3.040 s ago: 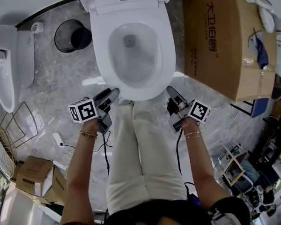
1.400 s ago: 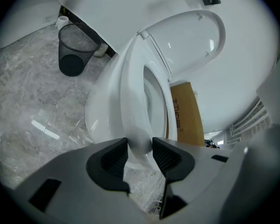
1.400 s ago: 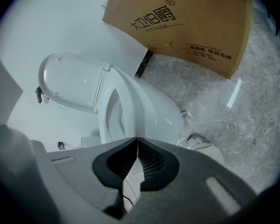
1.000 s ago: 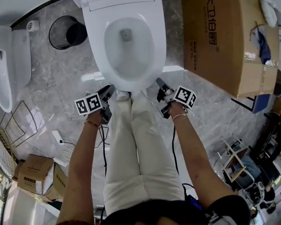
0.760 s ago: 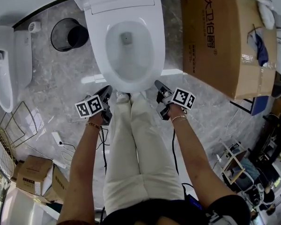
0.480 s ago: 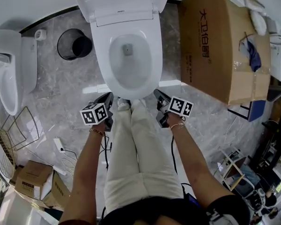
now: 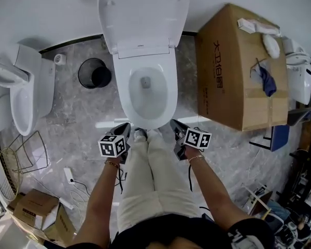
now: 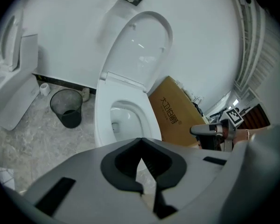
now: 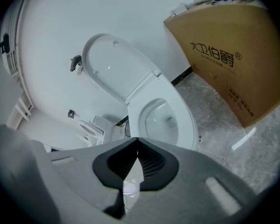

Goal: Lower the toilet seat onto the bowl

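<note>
The white toilet bowl (image 7: 145, 90) stands open, with its seat and lid (image 7: 143, 14) tipped up against the wall. My left gripper (image 7: 125, 127) hangs just before the bowl's front left, shut with nothing in it. My right gripper (image 7: 174, 124) is at the front right, also shut and empty. Neither touches the toilet. In the left gripper view the raised seat (image 8: 140, 50) rises above the bowl (image 8: 102, 125), past the closed left gripper (image 8: 141, 141). In the right gripper view the seat (image 9: 109, 64) leans back over the bowl (image 9: 189, 125), beyond the closed right gripper (image 9: 137, 141).
A large cardboard box (image 7: 238, 71) stands close to the right of the toilet. A black waste bin (image 7: 95, 72) sits to its left, then a second toilet (image 7: 20, 95). A wire rack (image 7: 15, 160), a small box (image 7: 33, 222) and floor cables lie near left. The person's legs (image 7: 150, 180) stand between the grippers.
The head view has pulled back and tilted up, so the whole raised seat now shows. Both grippers have lifted and rolled, staying either side of the bowl's front edge.
</note>
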